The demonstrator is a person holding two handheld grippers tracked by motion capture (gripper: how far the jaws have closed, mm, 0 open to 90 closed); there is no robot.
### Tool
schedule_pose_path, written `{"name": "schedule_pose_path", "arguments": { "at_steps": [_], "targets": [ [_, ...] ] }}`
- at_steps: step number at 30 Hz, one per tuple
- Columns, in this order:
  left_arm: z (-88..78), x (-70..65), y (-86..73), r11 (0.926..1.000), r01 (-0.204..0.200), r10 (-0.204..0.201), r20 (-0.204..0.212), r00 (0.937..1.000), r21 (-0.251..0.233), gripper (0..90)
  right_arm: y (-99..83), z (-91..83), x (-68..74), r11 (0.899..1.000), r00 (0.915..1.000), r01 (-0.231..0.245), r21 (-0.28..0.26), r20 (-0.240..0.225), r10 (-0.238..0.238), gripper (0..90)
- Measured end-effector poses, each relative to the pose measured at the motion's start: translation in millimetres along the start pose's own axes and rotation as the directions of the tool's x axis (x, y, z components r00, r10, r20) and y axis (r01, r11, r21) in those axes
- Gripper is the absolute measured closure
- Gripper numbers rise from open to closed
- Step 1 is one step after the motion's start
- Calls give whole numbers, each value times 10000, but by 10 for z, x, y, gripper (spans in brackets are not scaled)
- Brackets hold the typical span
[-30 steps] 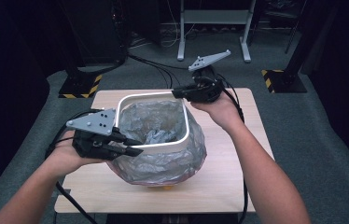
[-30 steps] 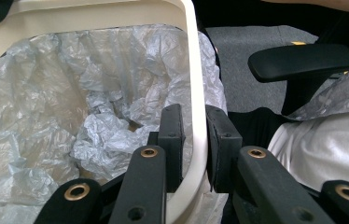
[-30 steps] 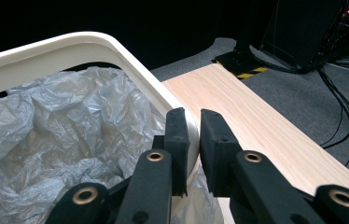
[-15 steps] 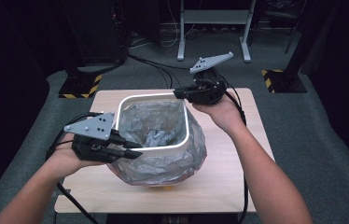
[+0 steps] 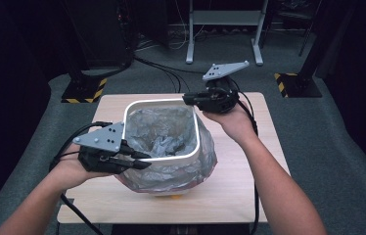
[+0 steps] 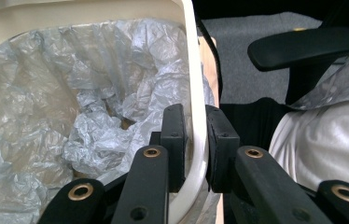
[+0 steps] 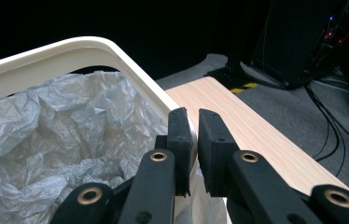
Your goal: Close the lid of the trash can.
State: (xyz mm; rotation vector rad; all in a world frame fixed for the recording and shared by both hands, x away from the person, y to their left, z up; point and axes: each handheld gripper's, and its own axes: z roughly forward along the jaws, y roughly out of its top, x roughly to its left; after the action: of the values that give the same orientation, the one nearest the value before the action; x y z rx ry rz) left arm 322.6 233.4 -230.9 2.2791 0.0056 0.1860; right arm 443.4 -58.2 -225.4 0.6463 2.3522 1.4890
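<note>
Bin (image 5: 198, 147): white, in the middle of the table (image 5: 249, 196), lined with a grey bag (image 5: 164, 139) spilling over the near side.
Left gripper (image 5: 139, 160): pinching the near-left rim (wall squeezed between the pads (image 6: 173, 140)).
Right gripper (image 5: 187, 99): pinching the far-right rim at the corner.
Change: left gripper further along the near rim toward the middle than a second ago; right gripper, bin and bag much as before.
Meaning: both grips probably set, ready to lift or steady the bin (bag edge not tucked yet).
</note>
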Motion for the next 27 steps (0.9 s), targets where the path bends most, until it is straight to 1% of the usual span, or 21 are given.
{"name": "schedule_pose_path", "arguments": {
  "at_steps": [1,2,3,4,6,7,10,12,14,16,19,22,23,25,27],
  "targets": [
    [10,-13,3,10000,-30,31,-48,10000,26,802,-13,-5,2,9999,10000,26,-100,-13,-27,834],
    [34,-18,3,9996,-3,5,-39,10000,277,803,-27,-10,9,9998,10000,41,-190,14,-41,832],
    [78,-28,-11,9987,-106,112,-115,9999,503,804,-40,-8,12,9998,10000,62,-199,35,-61,832],
    [101,-35,-29,9986,-179,187,-153,9997,496,806,-56,-5,17,9996,9999,102,-279,71,-100,832],
    [89,-17,-46,9992,-82,86,-101,9999,388,805,-78,-3,24,9990,9998,168,-405,139,-163,831],
    [82,1,-53,9994,-21,21,-5,10000,352,804,-81,1,23,9988,9997,188,-452,148,-181,831],
    [49,48,-52,9996,214,-218,235,9995,174,803,-53,15,21,9993,9995,232,-294,197,-227,832],
    [0,87,-35,9990,408,-398,475,9981,-198,805,-19,21,10,9994,9994,308,-137,169,-306,834],
    [-46,132,-27,9959,678,-631,758,9951,-605,806,8,31,-1,9995,9995,293,-74,146,-292,834],
    [-68,170,-21,9945,801,-744,825,9938,-675,805,26,50,-17,9996,9995,280,67,146,-281,834],
    [-56,180,1,9955,808,-768,788,9939,-486,806,33,76,-40,9997,9998,172,143,136,-174,834],
    [-38,171,52,9972,693,-673,663,9955,-292,806,35,82,-60,9998,9998,160,138,147,-162,835],
    [-27,169,72,9971,716,-697,678,9953,-259,807,36,86,-67,9998,9997,152,139,168,-154,837],
    [8,168,100,9978,666,-662,719,9952,-41,810,23,109,-79,9993,9997,170,325,186,-176,838],
    [21,169,106,9978,665,-659,811,9945,-43,814,-11,128,-89,9994,9998,109,342,143,-114,838]
  ]
}}
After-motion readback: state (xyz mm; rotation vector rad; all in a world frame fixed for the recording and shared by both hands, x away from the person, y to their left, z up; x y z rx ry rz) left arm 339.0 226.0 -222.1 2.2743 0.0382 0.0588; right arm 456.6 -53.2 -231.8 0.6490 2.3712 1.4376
